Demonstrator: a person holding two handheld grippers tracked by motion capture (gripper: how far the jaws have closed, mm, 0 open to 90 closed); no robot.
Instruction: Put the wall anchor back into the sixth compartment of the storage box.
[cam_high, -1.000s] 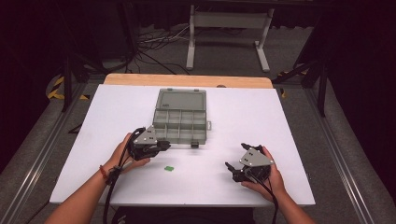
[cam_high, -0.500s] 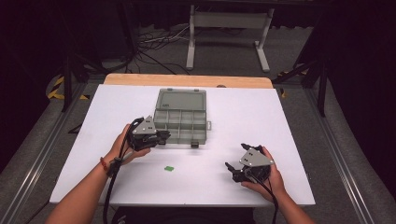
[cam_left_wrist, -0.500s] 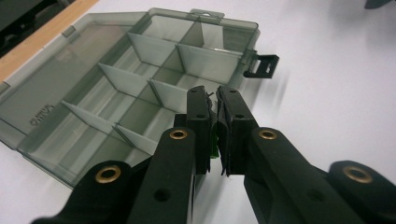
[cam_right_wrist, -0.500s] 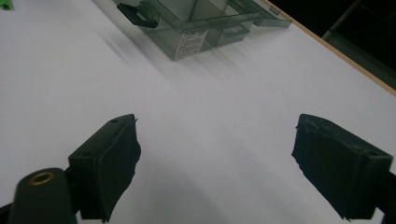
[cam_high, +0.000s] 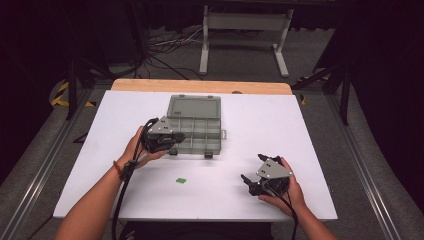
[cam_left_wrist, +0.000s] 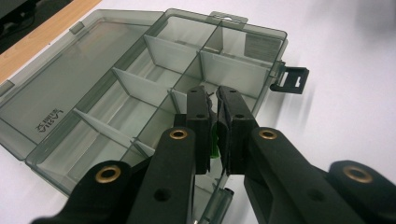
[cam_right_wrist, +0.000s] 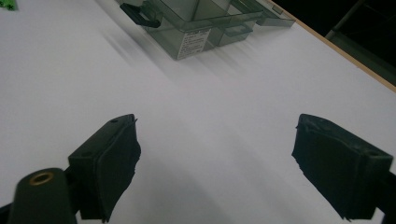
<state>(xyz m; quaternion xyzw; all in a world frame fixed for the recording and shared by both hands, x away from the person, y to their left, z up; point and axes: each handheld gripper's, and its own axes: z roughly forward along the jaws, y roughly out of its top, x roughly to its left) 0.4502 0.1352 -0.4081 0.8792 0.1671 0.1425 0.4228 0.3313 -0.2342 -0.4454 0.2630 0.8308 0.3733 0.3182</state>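
Left tongs (cam_left_wrist: 212, 100) being clamped on green piece (cam_left_wrist: 214, 140) above organizer box (cam_left_wrist: 116, 93) | right tongs (cam_right_wrist: 215, 154) being held wide apart over tabletop (cam_right_wrist: 210, 116)

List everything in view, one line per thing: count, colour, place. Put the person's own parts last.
compartment box: one, clear grey plastic, lid open and lying flat toward the far edge, mid-table.
green piece on the table: one, green, on the bare surface on the near side of the box.
green piece in the jaws: one, green, pinched between the left gripper's pads above the box.
table: one, white top with a wooden strip along the far edge.
metal stand: one, pale grey, on the floor beyond the table.
left gripper: one, black, shut on the green piece, over the box's near left corner.
right gripper: one, black, jaws wide apart, near right of the table.
hands: two, one gripping each gripper.
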